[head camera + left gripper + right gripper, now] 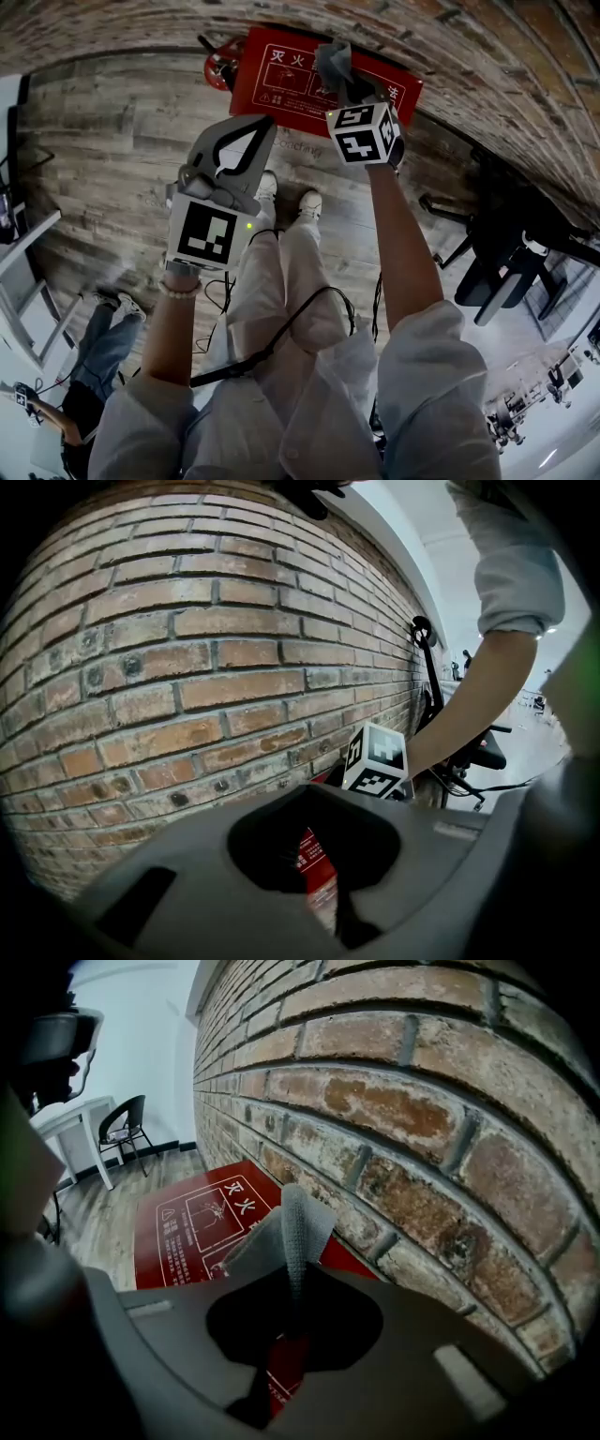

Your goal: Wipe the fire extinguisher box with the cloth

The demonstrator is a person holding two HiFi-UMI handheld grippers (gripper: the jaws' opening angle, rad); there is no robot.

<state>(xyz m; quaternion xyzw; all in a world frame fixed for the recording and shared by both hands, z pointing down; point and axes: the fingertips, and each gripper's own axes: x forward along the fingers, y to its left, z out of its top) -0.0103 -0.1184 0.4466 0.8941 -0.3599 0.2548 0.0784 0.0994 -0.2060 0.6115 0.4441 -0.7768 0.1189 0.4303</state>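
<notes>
Shoes [309, 202] are planted on the wood floor [112, 141]. The left gripper [262, 129] hangs at 11 o'clock from them, jaws closed together, nothing between them. The right gripper [350, 94] is out at 1 o'clock, jaws pinched tight on the grey cloth [334, 62]. The cloth bunches up over the red fire extinguisher box [281, 80], and I can't tell whether they touch. The box lies at 12 o'clock, against the brick wall [487, 66].
</notes>
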